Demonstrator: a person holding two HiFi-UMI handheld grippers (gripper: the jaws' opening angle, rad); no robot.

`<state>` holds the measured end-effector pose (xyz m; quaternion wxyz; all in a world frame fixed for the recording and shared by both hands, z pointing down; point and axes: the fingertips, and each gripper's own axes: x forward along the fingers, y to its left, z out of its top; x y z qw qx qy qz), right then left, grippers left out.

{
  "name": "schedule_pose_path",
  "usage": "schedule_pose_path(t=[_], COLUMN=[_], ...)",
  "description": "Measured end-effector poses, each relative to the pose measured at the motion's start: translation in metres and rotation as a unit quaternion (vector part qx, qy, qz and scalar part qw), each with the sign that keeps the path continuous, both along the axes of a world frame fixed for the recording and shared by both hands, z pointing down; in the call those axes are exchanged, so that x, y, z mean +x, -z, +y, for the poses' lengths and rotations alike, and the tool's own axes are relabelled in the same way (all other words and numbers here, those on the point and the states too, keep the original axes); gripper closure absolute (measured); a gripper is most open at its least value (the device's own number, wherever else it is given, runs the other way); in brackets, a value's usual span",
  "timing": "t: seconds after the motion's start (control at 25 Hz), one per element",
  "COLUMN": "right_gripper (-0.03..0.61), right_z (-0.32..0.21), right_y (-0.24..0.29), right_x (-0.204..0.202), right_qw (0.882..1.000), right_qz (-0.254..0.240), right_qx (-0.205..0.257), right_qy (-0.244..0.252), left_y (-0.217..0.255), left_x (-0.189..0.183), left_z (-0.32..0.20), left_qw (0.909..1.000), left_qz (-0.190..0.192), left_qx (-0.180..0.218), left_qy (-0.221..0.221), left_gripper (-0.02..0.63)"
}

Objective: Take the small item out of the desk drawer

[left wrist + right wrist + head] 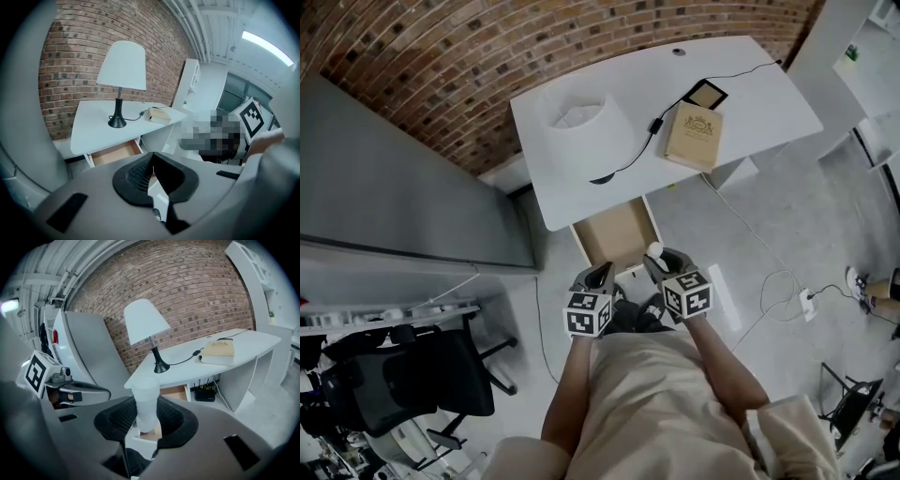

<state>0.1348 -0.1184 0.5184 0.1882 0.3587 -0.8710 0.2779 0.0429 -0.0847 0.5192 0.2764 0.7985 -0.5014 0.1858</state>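
Note:
The wooden desk drawer [614,232] stands pulled out under the white desk [750,103]; it also shows in the left gripper view [115,153] and the right gripper view [176,392]. A small white cylinder-shaped item [146,399] is clamped upright between the black pads of my right gripper [146,417]. In the head view the item [655,249] sits at the tip of the right gripper [660,262], just in front of the drawer. My left gripper [598,278] hangs beside it, jaws together and empty [151,171].
On the desk stand a white-shaded lamp [581,122], a tan book [694,136] and a black-framed pad [706,94]. A grey cabinet [403,187] is at the left, an office chair [403,384] below it. Cables [778,291] trail over the floor at the right.

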Motion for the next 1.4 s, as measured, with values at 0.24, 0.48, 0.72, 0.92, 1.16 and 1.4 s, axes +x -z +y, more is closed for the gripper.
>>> schedule_pose_path(t=[0.24,0.48,0.72,0.92,1.16,1.4], right_gripper=[0.426,0.425,0.425,0.425,0.425,0.425], right_z=[0.001,-0.002,-0.003,-0.002,0.000,0.003], right_y=[0.000,-0.002,-0.001,-0.001,-0.006,-0.025], right_x=[-0.004,-0.008,-0.012,-0.011,-0.009,-0.001], right_qw=[0.998,0.998,0.999,0.999,0.999,1.000], right_qz=[0.037,0.034,0.027,0.024,0.009,0.010], right_qx=[0.027,0.023,0.021,0.016,0.004,-0.024], right_qy=[0.031,0.038,0.042,0.041,0.031,0.013], left_y=[-0.003,0.000,0.001,0.001,-0.004,-0.007], left_x=[0.002,-0.001,-0.002,-0.003,-0.006,-0.008], left_z=[0.001,-0.004,-0.005,-0.003,0.004,0.010], left_qw=[1.0000,1.0000,1.0000,0.9999,0.9999,0.9997], left_qz=[-0.004,-0.006,-0.009,-0.009,-0.012,-0.015], left_qx=[-0.005,-0.001,0.000,-0.004,-0.012,-0.019], left_qy=[-0.004,0.000,-0.001,-0.001,0.000,-0.002], left_gripper=[0.597,0.597,0.597,0.597,0.597,0.597])
